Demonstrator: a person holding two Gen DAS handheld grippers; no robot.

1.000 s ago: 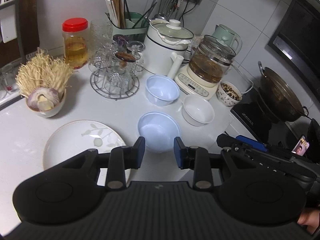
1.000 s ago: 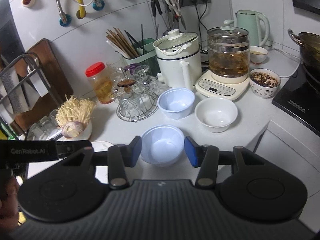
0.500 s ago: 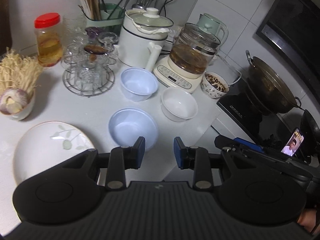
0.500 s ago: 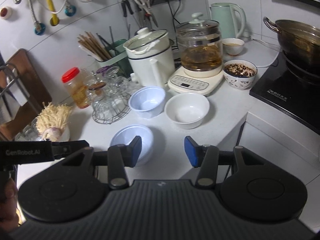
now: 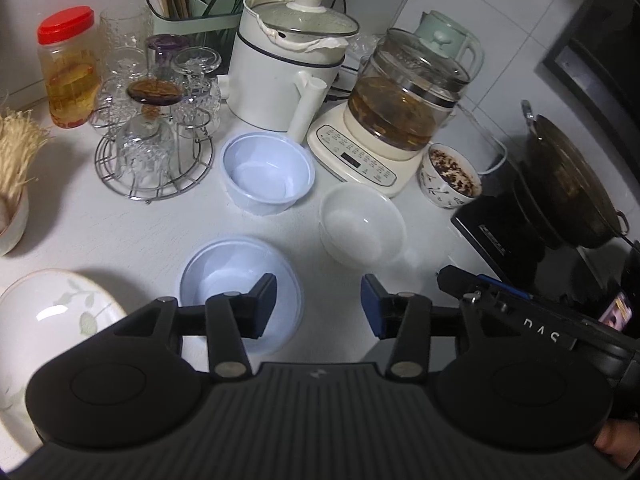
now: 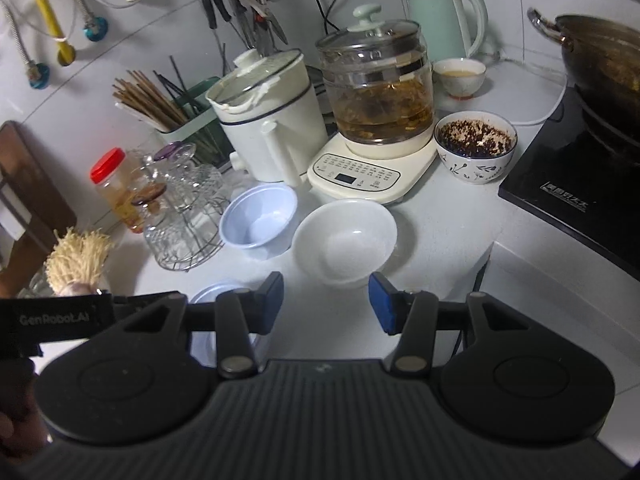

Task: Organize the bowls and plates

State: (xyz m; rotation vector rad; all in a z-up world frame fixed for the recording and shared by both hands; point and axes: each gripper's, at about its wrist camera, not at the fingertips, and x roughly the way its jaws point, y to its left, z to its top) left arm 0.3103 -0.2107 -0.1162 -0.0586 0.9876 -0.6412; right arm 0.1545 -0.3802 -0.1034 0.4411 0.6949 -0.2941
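Kitchen counter, white, pretty crowded. Left gripper hovering above it with jaws parted and nothing between the blue pads, having just been opening. Left pad sitting over the far rim of the near pale-blue plastic bowl, but can't tell if touching; looks like just above it. Right gripper also spread with an empty gap, hanging over bare counter just in front of the white ceramic bowl, not touching it.

Bowl situation: second pale-blue plastic bowl further back, right beside the white electric cooker and its handle. White ceramic bowl just to the right of that one, near the base of the glass health kettle with brownish liquid inside. Patterned bowl of dark flakes to the right of the kettle base, near the black induction hob with a wok on it. Small cup of pale liquid behind, next to the mint-green kettle.

White plate with a leaf print at the left edge in the left wrist view, close beside the near plastic bowl, partly hidden by the gripper body. Wire rack of upturned glasses behind, red-lidded jar next to it, green chopstick holder at the back wall. Bowl of enoki mushrooms far left.
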